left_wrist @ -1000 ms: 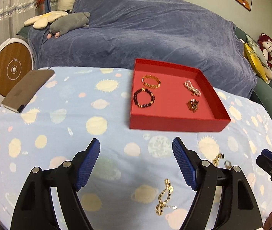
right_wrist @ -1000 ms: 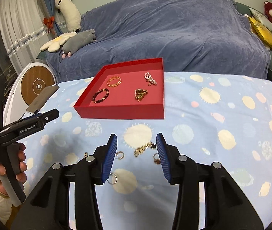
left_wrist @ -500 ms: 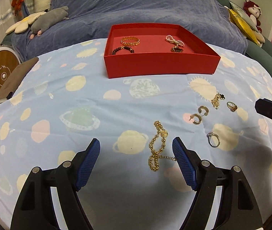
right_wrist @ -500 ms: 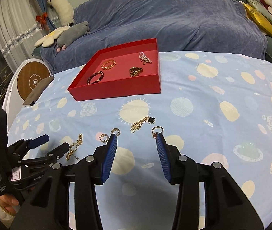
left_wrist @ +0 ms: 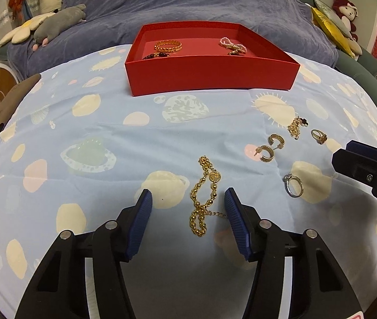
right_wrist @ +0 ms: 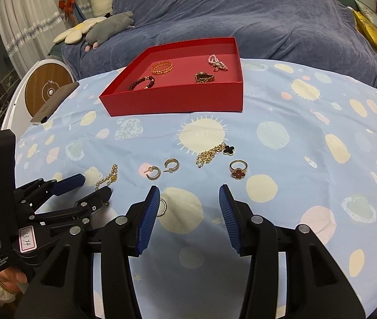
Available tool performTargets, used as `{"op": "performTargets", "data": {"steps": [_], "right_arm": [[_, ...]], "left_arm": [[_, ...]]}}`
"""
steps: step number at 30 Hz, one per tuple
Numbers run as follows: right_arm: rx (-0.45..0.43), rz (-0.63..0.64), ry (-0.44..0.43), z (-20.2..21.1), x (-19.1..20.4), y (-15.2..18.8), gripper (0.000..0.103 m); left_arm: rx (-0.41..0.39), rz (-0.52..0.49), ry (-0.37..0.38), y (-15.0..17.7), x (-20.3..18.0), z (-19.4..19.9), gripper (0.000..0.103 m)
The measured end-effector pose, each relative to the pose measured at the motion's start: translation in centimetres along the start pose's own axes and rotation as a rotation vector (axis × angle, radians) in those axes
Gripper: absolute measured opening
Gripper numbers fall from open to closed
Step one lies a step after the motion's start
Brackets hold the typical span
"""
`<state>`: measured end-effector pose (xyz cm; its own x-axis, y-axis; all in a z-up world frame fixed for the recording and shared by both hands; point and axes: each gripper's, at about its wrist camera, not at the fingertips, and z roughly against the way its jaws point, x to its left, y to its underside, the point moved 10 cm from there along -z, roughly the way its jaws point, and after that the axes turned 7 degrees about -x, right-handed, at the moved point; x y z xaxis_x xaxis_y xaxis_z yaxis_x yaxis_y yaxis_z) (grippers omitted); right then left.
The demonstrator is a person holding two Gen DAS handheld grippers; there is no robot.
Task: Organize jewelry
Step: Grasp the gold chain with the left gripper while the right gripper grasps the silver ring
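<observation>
The left gripper (left_wrist: 188,207) stands wide and low over the counter (left_wrist: 108,138), its blue pads either side of the gold bead bracelet (left_wrist: 204,199), which lies loose on the cloth nearer than the red tray (left_wrist: 212,79). The pads should probably settle on the cloth and close across the doubled strands near the coin charm, so the whole chain lifts without trailing. Further right lie two hoop earrings (left_wrist: 271,147), a silver ring (left_wrist: 293,184), a clover chain (left_wrist: 296,127) and a red clover ring (right_wrist: 238,170). The right gripper (right_wrist: 189,210), also wide and empty, hovers near them.
</observation>
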<state>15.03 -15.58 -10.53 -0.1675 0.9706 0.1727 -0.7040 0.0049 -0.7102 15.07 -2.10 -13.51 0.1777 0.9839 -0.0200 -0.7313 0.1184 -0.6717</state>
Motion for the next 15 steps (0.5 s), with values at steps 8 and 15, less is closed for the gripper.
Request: {"op": "performTargets", "data": {"steps": [8, 15], "right_arm": [[0.046, 0.018, -0.035, -0.7, 1.1, 1.1, 0.045], [0.087, 0.065, -0.066, -1.8, 2.9, 2.4, 0.042]], "left_arm": [[-0.013, -0.014, 0.021, -0.2, -0.5, 0.1, 0.012], [0.000, 0.026, 0.068, -0.2, -0.4, 0.2, 0.003]]}}
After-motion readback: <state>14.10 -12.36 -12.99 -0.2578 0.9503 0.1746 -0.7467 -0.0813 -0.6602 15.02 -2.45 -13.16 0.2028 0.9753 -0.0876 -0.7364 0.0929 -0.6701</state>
